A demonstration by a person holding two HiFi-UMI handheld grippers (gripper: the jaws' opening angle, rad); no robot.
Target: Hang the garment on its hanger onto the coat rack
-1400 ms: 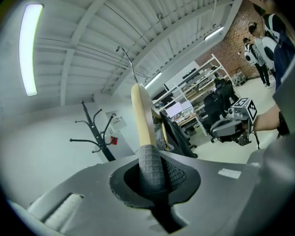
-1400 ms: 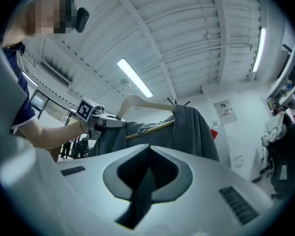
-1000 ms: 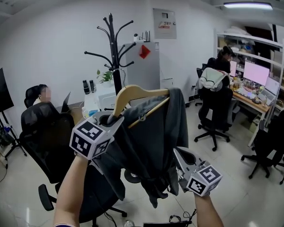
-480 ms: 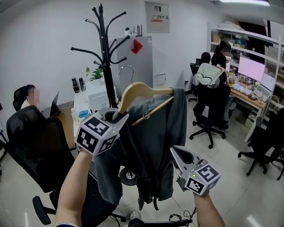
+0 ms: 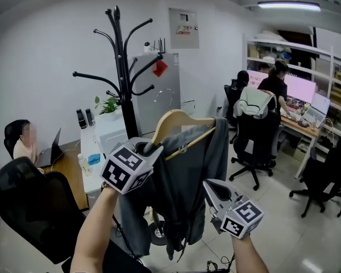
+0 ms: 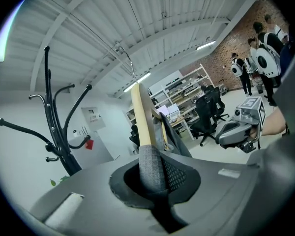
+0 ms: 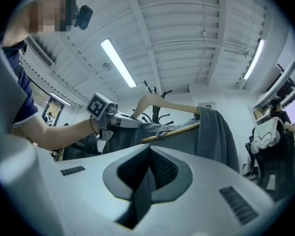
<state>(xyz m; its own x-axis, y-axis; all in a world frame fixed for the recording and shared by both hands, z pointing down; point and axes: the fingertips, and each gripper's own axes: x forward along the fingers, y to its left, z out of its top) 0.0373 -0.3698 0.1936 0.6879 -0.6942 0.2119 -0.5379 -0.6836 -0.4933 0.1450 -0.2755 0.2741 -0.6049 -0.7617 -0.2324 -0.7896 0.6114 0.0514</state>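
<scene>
Ahead and up to the left of my left gripper (image 5: pixel 149 150) stands the coat rack (image 5: pixel 123 67), its arms higher than the hanger (image 5: pixel 179 120). That gripper is clamped on the hanger's cloth-wrapped shoulder end, so the wooden bar runs off to the right, and this hand is the one nearer the rack. The grey garment (image 5: pixel 190 175) hangs between my hands. My right gripper (image 5: pixel 209 185) sits lower, just beside the cloth, jaws pressed together on nothing.

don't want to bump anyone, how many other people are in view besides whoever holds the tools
3. A seated person at far left; a second seated person and a standing person in black at right. The dark grey garment on the wooden hanger may hide others.
</scene>
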